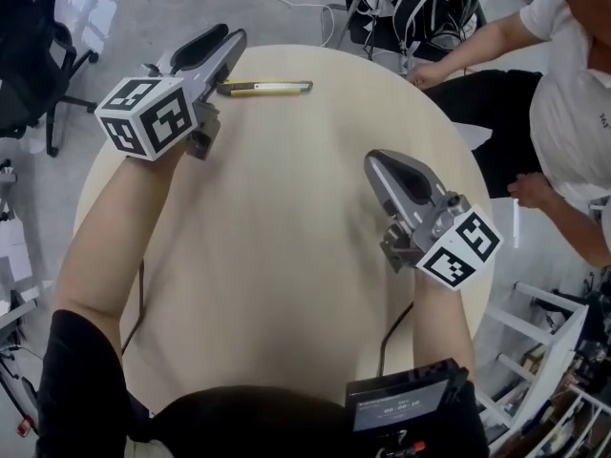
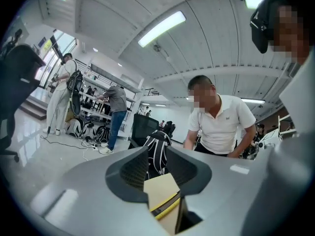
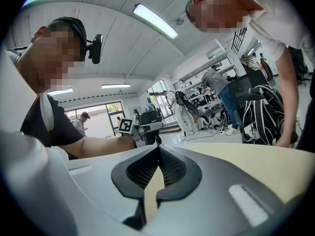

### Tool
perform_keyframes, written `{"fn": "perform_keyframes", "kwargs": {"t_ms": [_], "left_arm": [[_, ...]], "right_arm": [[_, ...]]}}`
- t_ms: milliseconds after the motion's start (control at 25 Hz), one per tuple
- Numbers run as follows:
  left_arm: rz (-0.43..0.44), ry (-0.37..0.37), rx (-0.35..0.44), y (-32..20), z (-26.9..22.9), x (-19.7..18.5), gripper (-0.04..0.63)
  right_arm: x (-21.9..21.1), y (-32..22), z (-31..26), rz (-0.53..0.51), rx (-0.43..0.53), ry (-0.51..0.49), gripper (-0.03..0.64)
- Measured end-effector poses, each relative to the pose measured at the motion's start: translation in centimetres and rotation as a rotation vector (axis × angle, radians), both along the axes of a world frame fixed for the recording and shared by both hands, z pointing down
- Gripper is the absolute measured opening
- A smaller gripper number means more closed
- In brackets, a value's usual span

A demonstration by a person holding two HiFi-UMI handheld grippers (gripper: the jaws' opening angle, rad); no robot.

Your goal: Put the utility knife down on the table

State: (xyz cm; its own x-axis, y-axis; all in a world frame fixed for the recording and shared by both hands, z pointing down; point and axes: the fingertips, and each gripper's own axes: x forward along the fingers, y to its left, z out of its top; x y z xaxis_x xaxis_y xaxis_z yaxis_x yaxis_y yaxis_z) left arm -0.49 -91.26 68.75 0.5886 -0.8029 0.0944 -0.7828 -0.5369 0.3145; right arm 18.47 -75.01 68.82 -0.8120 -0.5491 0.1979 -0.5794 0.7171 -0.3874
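**Item count, head view.** You hold two tongs: one left tongs (image 1: 232, 38) and one right tongs (image 1: 375, 162). Each carries one marker cube, so you have two in all, the left cube (image 1: 151, 115) and the right cube (image 1: 460, 247). You have one utility knife (image 1: 264, 88) and one round surface (image 1: 286, 246). Beside you is one other person (image 1: 563, 93). On the floor stand one black office chair (image 1: 29, 55) and one black-and-white backpack (image 1: 430, 3).

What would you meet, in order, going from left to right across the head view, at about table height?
left gripper → utility knife → right gripper → seated person's hand
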Motion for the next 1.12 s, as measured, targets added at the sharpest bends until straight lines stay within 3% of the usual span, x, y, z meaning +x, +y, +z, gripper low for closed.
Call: {"fn": "perform_keyframes", "kwargs": {"t_ms": [160, 400, 800, 1120], "left_arm": [[0.001, 0.058, 0.029, 2.1, -2.5, -1.0, 0.001], [0.049, 0.130, 0.077, 7.0, -6.6, -1.6, -0.003], [0.106, 0.144, 0.075, 16.8, -15.3, -3.6, -0.003], [0.091, 0.163, 0.086, 26.3, -23.1, -8.5, -0.003]], "right_arm": [[0.6, 0.9, -1.6, 0.027, 0.006, 0.017, 0.014], [1.9, 2.9, -4.5, 0.075, 0.020, 0.041, 0.014], [2.7, 8.3, -12.7, 0.133, 0.038, 0.060, 0.014], [0.9, 14.9, -19.6, 0.162, 0.058, 0.071, 0.012]]}}
